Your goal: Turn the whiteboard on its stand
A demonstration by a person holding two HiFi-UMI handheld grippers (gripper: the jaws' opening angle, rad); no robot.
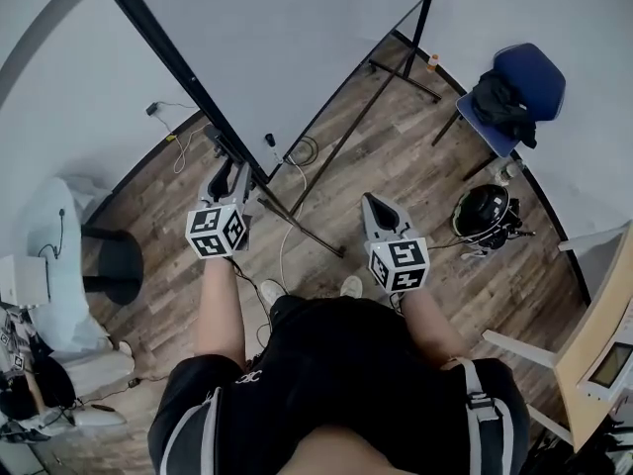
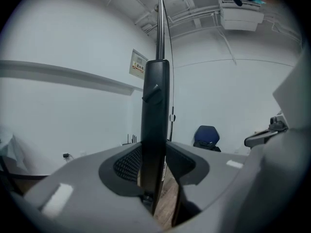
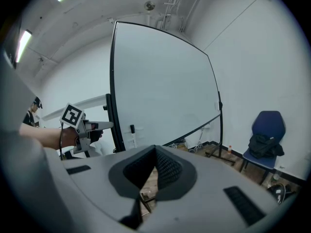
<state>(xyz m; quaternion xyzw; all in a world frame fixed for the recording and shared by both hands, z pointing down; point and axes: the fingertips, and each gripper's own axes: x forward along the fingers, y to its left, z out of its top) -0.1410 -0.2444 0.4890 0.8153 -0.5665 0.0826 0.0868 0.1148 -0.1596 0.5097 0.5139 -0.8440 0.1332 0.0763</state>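
The whiteboard (image 1: 297, 38) stands tilted on its black stand, and its white face fills the right gripper view (image 3: 165, 86). My left gripper (image 1: 234, 171) is at the board's near black frame edge (image 1: 168, 57). In the left gripper view that edge (image 2: 155, 110) runs upright between the jaws, and both pads (image 2: 127, 165) lie against it. The left gripper (image 3: 104, 126) shows again from the right gripper's camera, at the board's left edge. My right gripper (image 1: 371, 201) hangs free to the right, below the board, its fingertips (image 3: 156, 152) meeting on nothing.
The stand's floor legs (image 1: 316, 236) and cables lie just ahead of my feet. A blue chair (image 1: 514, 92) with a black bag stands at the right wall, with a helmet (image 1: 483, 211) on the floor near it. A white-covered table (image 1: 49, 255) is at the left and a wooden desk (image 1: 603, 344) at the right.
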